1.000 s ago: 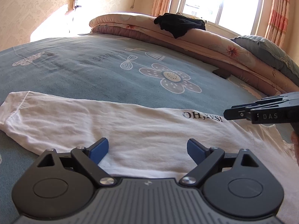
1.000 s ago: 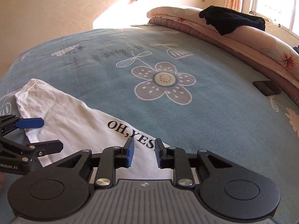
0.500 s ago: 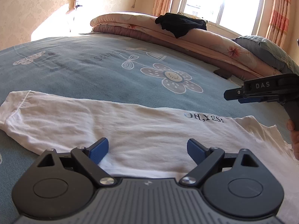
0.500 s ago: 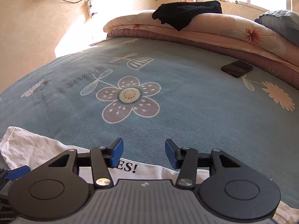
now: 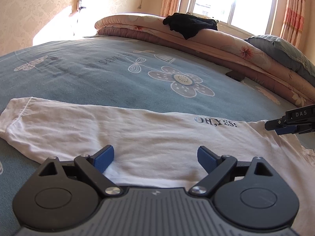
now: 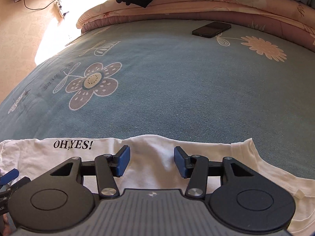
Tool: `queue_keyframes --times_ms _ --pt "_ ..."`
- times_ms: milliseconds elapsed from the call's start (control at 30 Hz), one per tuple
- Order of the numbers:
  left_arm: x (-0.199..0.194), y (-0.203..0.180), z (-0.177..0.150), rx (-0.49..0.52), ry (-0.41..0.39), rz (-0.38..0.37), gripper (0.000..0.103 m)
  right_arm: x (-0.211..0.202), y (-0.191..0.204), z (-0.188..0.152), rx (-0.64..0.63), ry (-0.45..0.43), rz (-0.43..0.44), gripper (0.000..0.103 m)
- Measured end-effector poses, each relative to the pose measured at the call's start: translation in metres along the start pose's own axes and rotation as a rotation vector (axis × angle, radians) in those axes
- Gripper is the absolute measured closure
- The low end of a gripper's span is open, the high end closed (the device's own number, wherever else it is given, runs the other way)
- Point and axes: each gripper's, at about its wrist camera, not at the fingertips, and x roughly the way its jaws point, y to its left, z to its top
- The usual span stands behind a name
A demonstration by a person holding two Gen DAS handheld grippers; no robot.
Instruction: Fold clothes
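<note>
A white T-shirt [image 5: 137, 135] printed "OH,YES!" lies folded lengthwise into a long strip on the blue bedspread [image 5: 98, 78]. My left gripper [image 5: 155, 157] is open and empty, low over the strip's near edge. My right gripper [image 6: 151, 160] is open and empty over the shirt [image 6: 153, 151] near its collar end, right of the print. It also shows at the right edge of the left wrist view [image 5: 291, 123]. One finger of the left gripper [image 6: 8, 176] shows at the left edge of the right wrist view.
A black phone [image 6: 211, 29] lies on the bedspread near the rolled floral quilts [image 5: 226, 45] along the far side. A black garment [image 5: 189, 25] is draped over the quilts. A grey pillow [image 5: 285, 49] sits at far right.
My right gripper has opened from nearly shut, swung right along the shirt toward the collar end and come down closer to the cloth. My left gripper has stayed open and hardly moved.
</note>
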Motion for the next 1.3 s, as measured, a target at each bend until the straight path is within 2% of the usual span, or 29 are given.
queue_keyframes --times_ms 133,267,400,533,633,733,833,900,1067,1133,1200,1300 --pt "0.000 -0.001 0.000 0.009 0.000 0.004 0.011 0.005 -0.001 0.011 -0.023 -0.078 -0.081 0.048" --pt "0.000 0.000 0.000 0.002 0.000 -0.002 0.010 -0.018 -0.017 0.017 -0.004 -0.138 -0.079 0.048" --pt "0.000 0.000 0.001 0.003 0.000 -0.002 0.010 -0.028 -0.027 0.011 0.023 -0.101 -0.072 0.048" --pt "0.000 -0.001 0.000 0.010 0.000 0.003 0.010 -0.027 -0.005 0.001 -0.011 -0.050 0.061 0.048" --pt "0.001 -0.002 -0.001 0.016 0.000 0.006 0.010 -0.014 0.016 0.000 -0.036 -0.021 0.128 0.048" --pt "0.001 -0.002 -0.001 0.015 0.000 0.004 0.010 0.010 0.029 0.003 -0.065 -0.018 0.061 0.048" --pt "0.001 -0.001 0.000 0.014 0.000 0.002 0.010 0.013 0.033 0.012 -0.030 -0.097 0.021 0.047" --pt "0.001 0.000 0.000 0.009 0.001 -0.001 0.010 0.003 0.034 0.015 0.027 -0.118 0.072 0.047" --pt "0.001 0.002 0.001 -0.002 0.003 -0.009 0.010 -0.014 0.053 0.006 0.014 -0.050 0.187 0.038" --pt "0.001 0.002 0.001 0.000 0.002 -0.008 0.010 -0.007 0.058 0.002 0.020 -0.006 0.199 0.037" --pt "0.001 0.001 0.000 0.003 0.002 -0.006 0.010 0.008 0.062 -0.001 0.013 0.019 0.157 0.038" --pt "0.001 0.000 0.000 0.007 0.002 -0.003 0.010 0.020 0.065 0.004 -0.002 -0.031 0.125 0.035"
